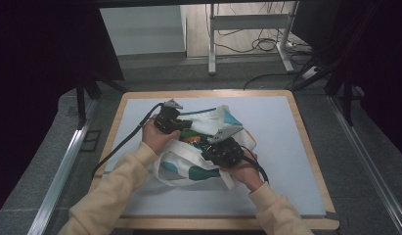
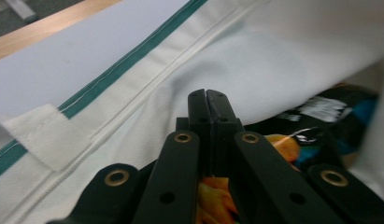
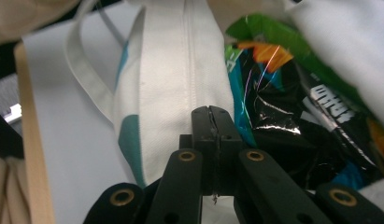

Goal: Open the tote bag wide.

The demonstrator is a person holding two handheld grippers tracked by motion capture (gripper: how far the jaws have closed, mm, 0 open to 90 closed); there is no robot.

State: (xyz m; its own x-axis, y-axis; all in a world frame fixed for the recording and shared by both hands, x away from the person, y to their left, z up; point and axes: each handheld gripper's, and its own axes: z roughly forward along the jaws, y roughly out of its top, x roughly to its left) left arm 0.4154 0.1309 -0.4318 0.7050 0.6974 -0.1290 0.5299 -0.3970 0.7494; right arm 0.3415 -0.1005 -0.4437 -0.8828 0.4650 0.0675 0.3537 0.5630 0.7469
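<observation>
While the canvas tote bag (image 1: pixel 203 147) lies mid-counter (image 1: pixel 286 147), both grippers work at its open mouth. Left gripper (image 1: pixel 181 126): jaws pressed fully together, over the bag's far rim; whether cloth is pinched cannot be told. Right gripper (image 1: pixel 212 147): jaws likewise closed, at the near rim. A glossy snack packet (image 3: pixel 292 107) sits inside the bag.

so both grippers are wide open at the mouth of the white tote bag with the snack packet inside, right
Not quite: both are shut. The left gripper and right gripper views show jaws pressed together at the mouth of the white tote bag, snack packet inside.
</observation>
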